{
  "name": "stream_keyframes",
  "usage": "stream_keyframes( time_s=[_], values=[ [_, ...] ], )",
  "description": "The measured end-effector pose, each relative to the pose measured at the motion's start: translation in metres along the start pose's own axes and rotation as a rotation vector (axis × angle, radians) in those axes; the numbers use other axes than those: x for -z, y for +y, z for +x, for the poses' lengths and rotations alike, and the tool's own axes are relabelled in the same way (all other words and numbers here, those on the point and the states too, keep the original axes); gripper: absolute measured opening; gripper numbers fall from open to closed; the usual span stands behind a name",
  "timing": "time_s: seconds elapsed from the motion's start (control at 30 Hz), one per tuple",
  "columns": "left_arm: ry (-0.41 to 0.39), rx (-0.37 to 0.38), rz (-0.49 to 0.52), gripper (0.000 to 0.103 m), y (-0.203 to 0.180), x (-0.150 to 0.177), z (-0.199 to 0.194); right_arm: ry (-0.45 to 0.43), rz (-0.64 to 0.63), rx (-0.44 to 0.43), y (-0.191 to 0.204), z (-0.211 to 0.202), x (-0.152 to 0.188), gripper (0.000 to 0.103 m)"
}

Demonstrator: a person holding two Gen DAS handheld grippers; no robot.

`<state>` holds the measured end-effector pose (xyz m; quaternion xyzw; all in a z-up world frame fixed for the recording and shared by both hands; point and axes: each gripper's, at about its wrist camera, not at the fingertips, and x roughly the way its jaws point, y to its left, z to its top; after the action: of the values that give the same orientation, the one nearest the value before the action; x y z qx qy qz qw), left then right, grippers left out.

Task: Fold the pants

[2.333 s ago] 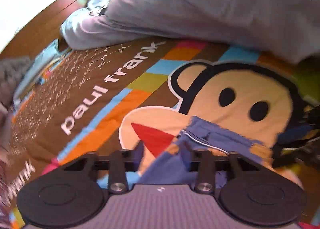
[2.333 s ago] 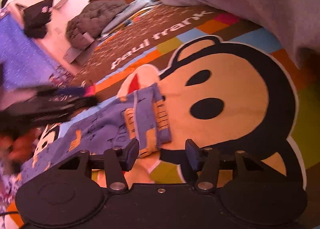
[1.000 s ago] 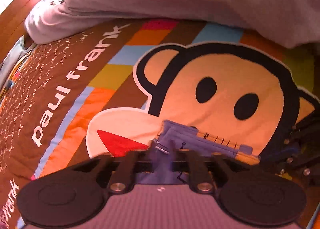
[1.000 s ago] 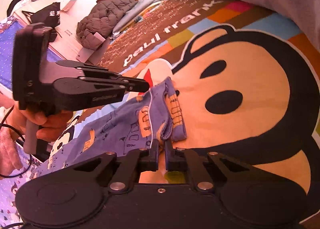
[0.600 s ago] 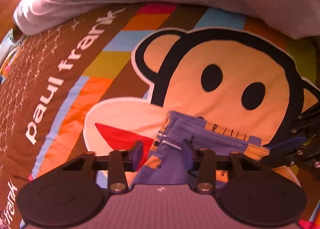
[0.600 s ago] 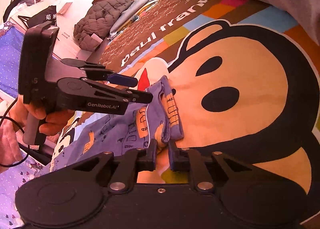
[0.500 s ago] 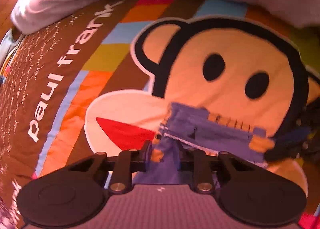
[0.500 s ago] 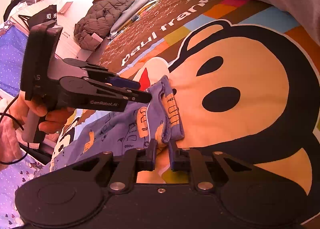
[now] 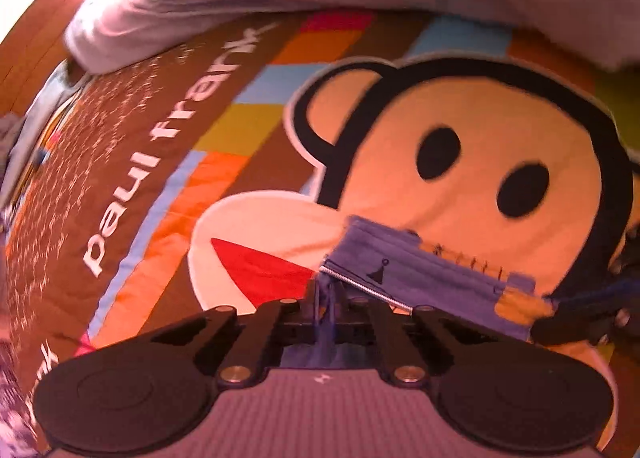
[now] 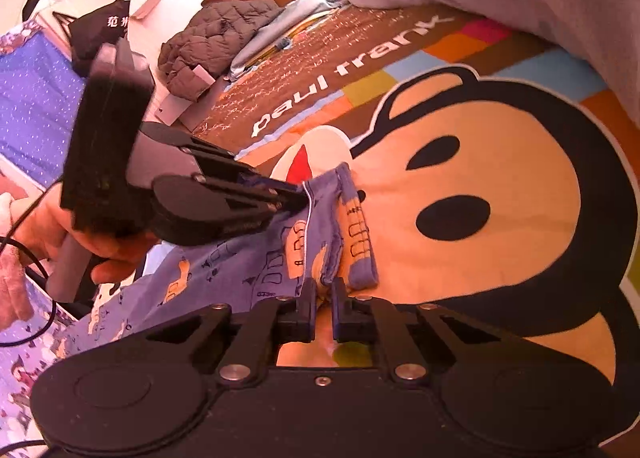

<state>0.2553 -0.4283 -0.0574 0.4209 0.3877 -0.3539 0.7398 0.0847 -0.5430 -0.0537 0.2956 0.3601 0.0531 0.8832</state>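
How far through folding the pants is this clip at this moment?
Early. Done: the blue pants lie on the monkey blanket. In hand: left gripper and right gripper each have jaws shut on a waistband corner. Left: no finished fold shows; the legs trail off unfolded.

**My tongs and my hand**

My left gripper (image 10: 298, 198) is black, with a boxy block on top, a grey handle and silver screws. My right gripper (image 10: 324, 298) has black linkage arms, round discs and rivets. My left hand (image 10: 80, 242) shows bare skin, a pink cuff (image 10: 12, 282) and a black cable (image 10: 24, 274).
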Motion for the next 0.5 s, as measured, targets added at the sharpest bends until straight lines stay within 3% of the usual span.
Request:
stream_keyframes(
  time_s=[0.23,0.33,0.37,0.47,0.5],
  values=[
    [0.004,0.012,-0.010,0.006,0.001,-0.010,0.012,-0.035,0.024,0.036,-0.007,0.001,-0.005,0.007],
    [0.021,0.035,-0.011,0.012,0.007,-0.010,0.018,-0.008,0.045,0.032,-0.012,0.005,-0.007,0.017],
    [0.028,0.058,-0.033,0.015,0.013,-0.011,0.019,-0.011,0.054,0.029,-0.013,0.005,-0.007,0.021],
    [0.045,0.107,-0.078,0.037,0.030,-0.012,0.021,-0.025,0.064,0.025,-0.017,0.003,-0.008,0.039],
    [0.049,0.121,-0.083,0.042,0.034,-0.012,0.022,-0.027,0.070,0.027,-0.019,0.004,-0.009,0.040]
  ],
)
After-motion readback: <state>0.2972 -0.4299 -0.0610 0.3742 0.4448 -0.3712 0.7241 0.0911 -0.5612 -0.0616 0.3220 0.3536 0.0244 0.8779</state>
